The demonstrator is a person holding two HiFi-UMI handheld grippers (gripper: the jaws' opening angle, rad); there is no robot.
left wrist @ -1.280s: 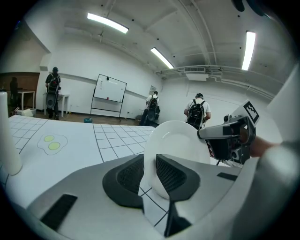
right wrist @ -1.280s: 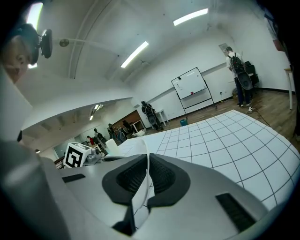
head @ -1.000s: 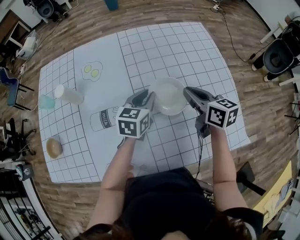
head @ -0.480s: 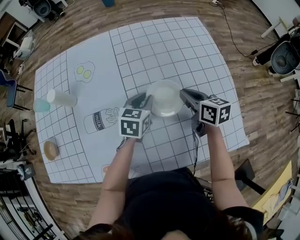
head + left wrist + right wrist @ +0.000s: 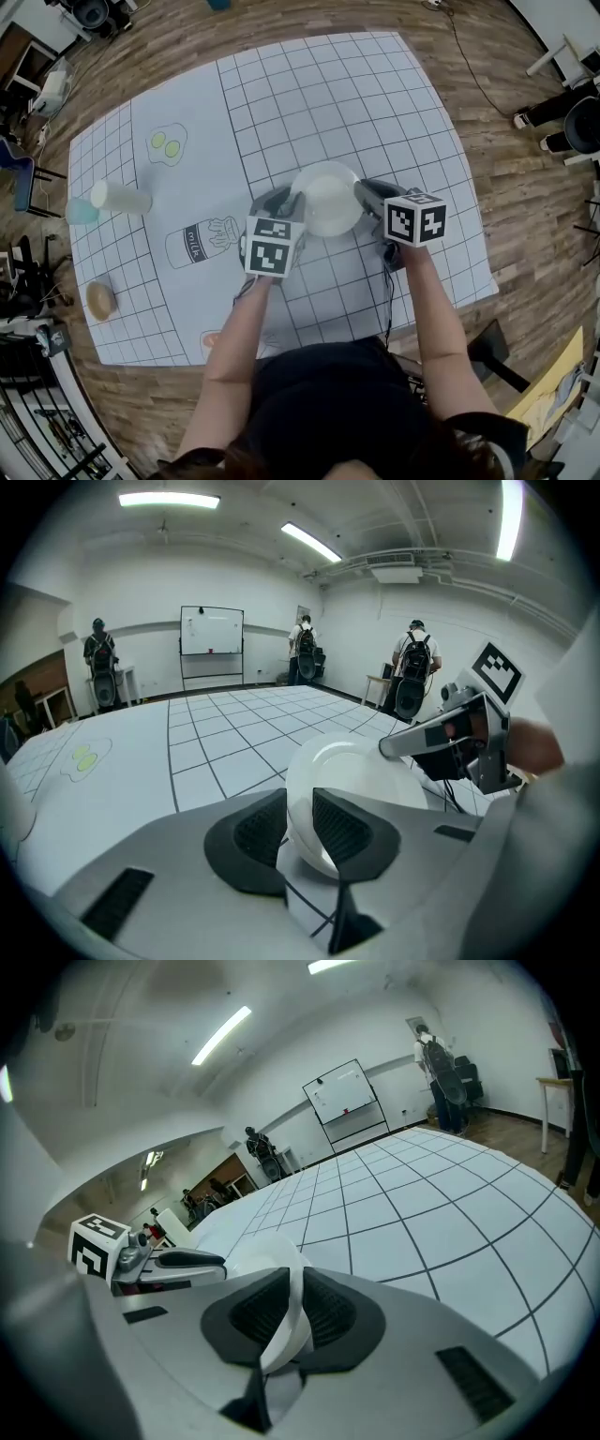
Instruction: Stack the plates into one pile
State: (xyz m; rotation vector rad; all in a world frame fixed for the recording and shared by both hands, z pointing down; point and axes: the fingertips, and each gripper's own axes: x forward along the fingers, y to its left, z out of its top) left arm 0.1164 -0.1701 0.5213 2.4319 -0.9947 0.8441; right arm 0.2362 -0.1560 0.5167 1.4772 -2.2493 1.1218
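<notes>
A white plate (image 5: 328,199) is low over the gridded mat (image 5: 375,103), between my two grippers. My left gripper (image 5: 281,202) is shut on its left rim; in the left gripper view the rim (image 5: 352,771) sits pinched between the dark pads (image 5: 251,834). My right gripper (image 5: 367,195) is at the opposite rim. Its jaws have just been opening, and the thin rim (image 5: 267,1255) still stands between the pads (image 5: 323,1312) without being squeezed. Whether another plate lies under this one is hidden.
A white cup (image 5: 117,197) lies on its side beside a teal one (image 5: 80,212) at the mat's left. A round bun (image 5: 100,299) sits near the left front corner. Fried-egg (image 5: 167,143) and milk (image 5: 202,241) pictures are printed on the mat. Wooden floor and chairs surround it.
Both grippers and the plate between them have come down closer to the mat, staying side by side near its middle.
</notes>
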